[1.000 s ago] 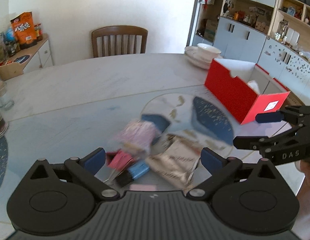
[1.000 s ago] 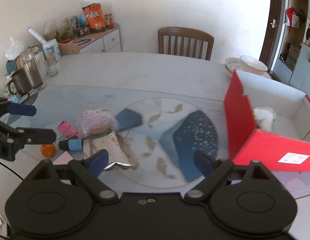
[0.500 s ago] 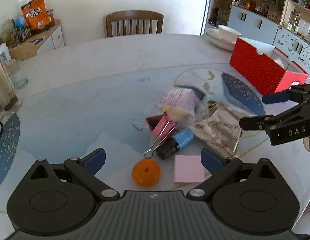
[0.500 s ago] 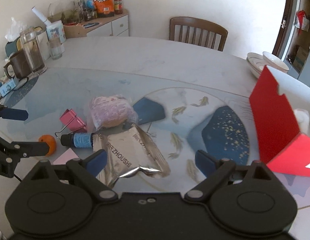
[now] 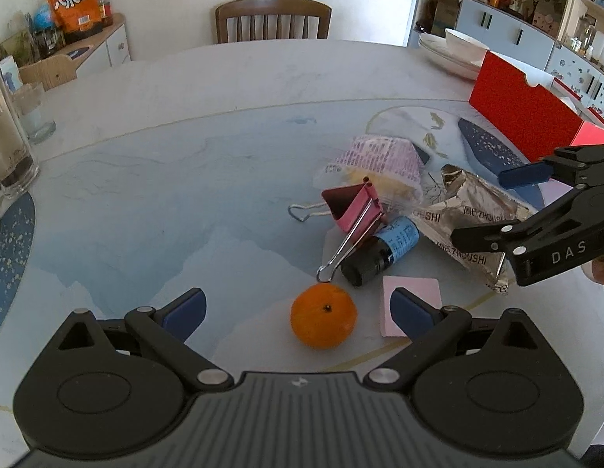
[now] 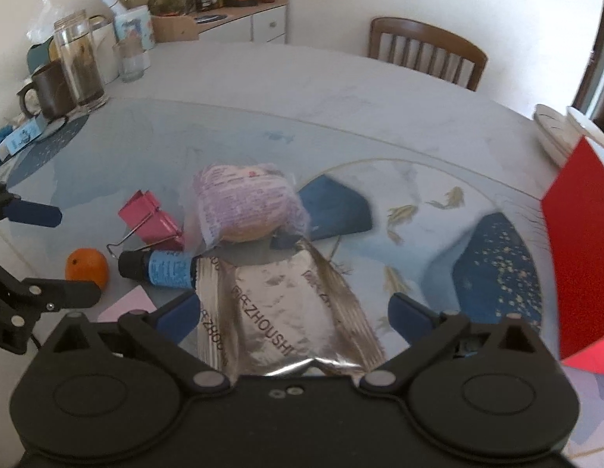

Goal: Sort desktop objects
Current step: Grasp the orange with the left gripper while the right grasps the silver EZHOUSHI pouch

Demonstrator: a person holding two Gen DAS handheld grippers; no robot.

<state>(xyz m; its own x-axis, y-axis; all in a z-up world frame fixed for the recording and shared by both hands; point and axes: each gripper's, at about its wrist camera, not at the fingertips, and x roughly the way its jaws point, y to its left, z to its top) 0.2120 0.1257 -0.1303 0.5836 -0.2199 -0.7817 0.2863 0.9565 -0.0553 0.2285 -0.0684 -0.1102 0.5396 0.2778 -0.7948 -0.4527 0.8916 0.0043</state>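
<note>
Two claws spread wide, we grasp nothing: left claw (image 5: 298, 310) above mandarin (image 5: 323, 316), right claw (image 6: 294, 312) above foil pouch (image 6: 278, 312) on counter (image 5: 185, 195).

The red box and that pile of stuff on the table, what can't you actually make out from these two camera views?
- Red box: its inside is hidden by its own front wall in the left wrist view, and the right wrist view cuts it at the edge.
- Small bottle: label print is too small and blurred; the silver pouch covers its far end.
- Pink sticky pad: partly behind the left claw finger.
- Purple packet: print is motion-blurred.
</note>
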